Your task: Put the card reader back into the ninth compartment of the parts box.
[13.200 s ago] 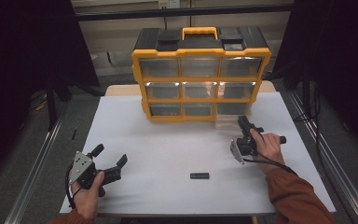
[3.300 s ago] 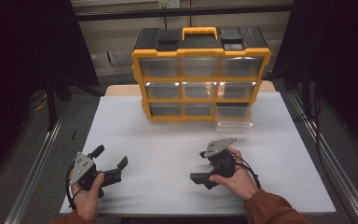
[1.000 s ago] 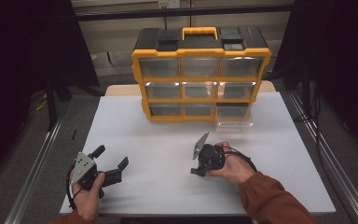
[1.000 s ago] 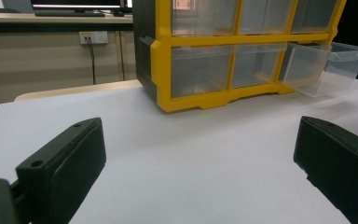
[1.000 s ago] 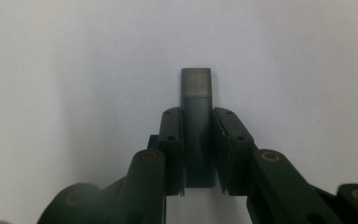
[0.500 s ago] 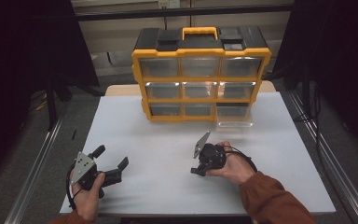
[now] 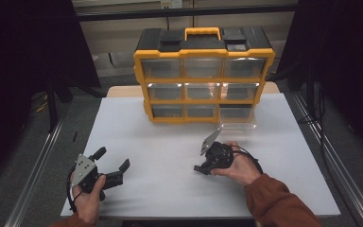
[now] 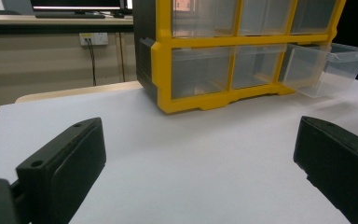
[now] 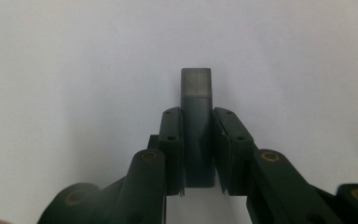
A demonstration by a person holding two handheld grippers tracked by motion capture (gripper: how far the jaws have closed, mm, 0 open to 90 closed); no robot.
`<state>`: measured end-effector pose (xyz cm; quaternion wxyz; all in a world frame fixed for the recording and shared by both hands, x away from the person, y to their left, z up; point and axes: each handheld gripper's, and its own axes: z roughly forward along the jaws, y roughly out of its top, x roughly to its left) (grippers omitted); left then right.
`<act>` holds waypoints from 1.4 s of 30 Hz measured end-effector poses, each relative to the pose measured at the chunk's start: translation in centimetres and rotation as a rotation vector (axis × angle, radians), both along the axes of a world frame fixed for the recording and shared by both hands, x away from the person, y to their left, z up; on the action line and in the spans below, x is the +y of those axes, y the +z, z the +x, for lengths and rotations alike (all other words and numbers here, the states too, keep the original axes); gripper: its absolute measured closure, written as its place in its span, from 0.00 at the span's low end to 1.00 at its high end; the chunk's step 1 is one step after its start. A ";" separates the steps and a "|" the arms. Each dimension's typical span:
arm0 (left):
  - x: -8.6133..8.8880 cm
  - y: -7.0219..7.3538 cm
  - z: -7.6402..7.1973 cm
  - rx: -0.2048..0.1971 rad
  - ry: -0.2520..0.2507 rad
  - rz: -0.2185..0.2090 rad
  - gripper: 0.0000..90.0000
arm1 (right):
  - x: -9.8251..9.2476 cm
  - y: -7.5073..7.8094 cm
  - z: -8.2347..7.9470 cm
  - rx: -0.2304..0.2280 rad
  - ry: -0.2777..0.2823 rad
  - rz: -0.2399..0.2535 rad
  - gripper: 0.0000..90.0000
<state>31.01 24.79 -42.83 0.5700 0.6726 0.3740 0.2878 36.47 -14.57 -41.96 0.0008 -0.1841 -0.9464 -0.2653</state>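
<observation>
I had the drawer cabinet (image 7: 203,75) standing at the table's (image 7: 288,156) far edge, its lower right drawer (image 7: 237,116) pulled out. My left gripper (image 7: 109,164) sat near left, my right gripper (image 7: 199,168), with a small block (image 9: 196,126) between its jaws, before the open drawer.

Bare white tabletop (image 7: 170,142) lies wide between my two tools. Ahead, the yellow organizer (image 7: 203,75) blocks the far edge, its open drawer (image 7: 237,117) jutting toward my right tool (image 7: 201,167).
</observation>
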 end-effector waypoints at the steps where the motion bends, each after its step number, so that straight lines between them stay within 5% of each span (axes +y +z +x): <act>1: 0.0 0.0 0.0 0.000 0.001 0.000 0.03 | -0.1 0.1 0.0 -0.002 -0.001 0.011 0.82; 11: 0.0 0.0 0.0 -0.004 0.001 -0.006 0.03 | -1.0 0.7 0.1 -0.008 -0.031 0.097 0.82; 42: 0.0 0.0 0.0 0.000 -0.001 -0.003 0.02 | -3.6 3.2 0.1 -0.091 -0.076 0.258 0.82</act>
